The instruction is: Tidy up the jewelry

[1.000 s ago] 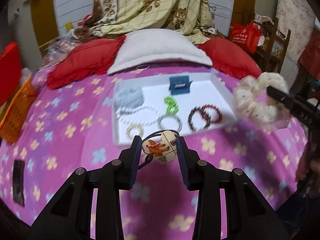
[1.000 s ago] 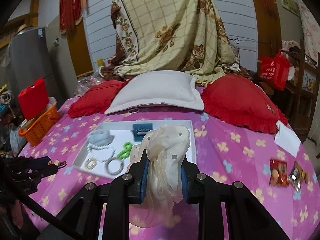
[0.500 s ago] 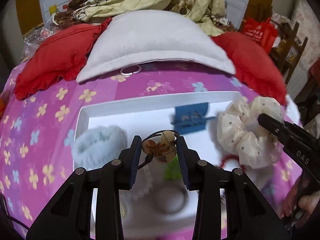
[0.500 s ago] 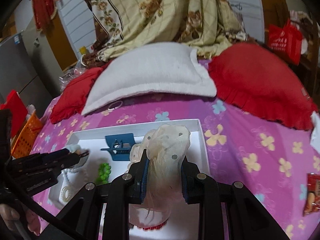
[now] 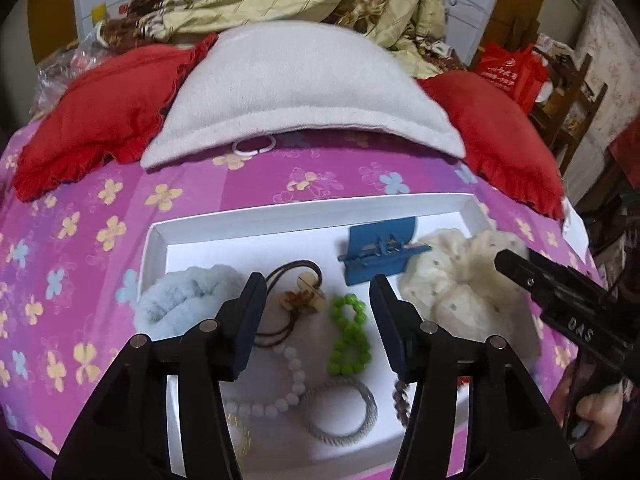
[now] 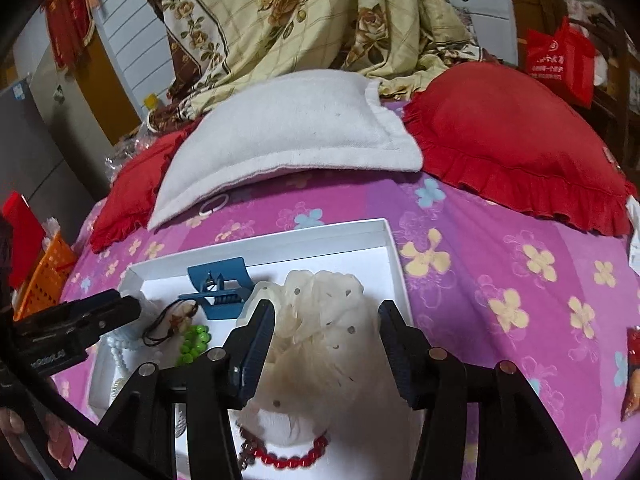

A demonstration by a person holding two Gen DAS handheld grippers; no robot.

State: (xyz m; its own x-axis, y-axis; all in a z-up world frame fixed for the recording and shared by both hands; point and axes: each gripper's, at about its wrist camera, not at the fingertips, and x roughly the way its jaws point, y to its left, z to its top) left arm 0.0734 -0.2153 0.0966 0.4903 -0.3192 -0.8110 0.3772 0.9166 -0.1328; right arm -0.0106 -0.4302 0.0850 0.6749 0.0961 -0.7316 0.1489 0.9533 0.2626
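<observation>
Both pieces now lie in the white tray [image 5: 280, 216] on the bed. The charm hair tie [image 5: 301, 294] rests between the fluffy blue scrunchie [image 5: 180, 300] and the green bead bracelet [image 5: 350, 334]; the cream scrunchie [image 6: 320, 320] sits at the tray's right end, beside the blue hair clip [image 5: 378, 258].

The left gripper [image 5: 316, 312] has its jaws spread and opening, and nothing is pinched — the hair tie lies on the tray floor beneath the gap. The right gripper [image 6: 326, 340] is likewise opening, its jaws clear of the cream scrunchie that bulges up between them.

Everything here looks light. The scrunchies are soft and should squash under a pinch, so any bunched fold would do. The hair tie's thin cord would likely slip; its hard charm looks like the better hold. The bead strands are loose and apt to slide.

Readable writing is scarce — "DAS" on the right gripper's body in the left view.
</observation>
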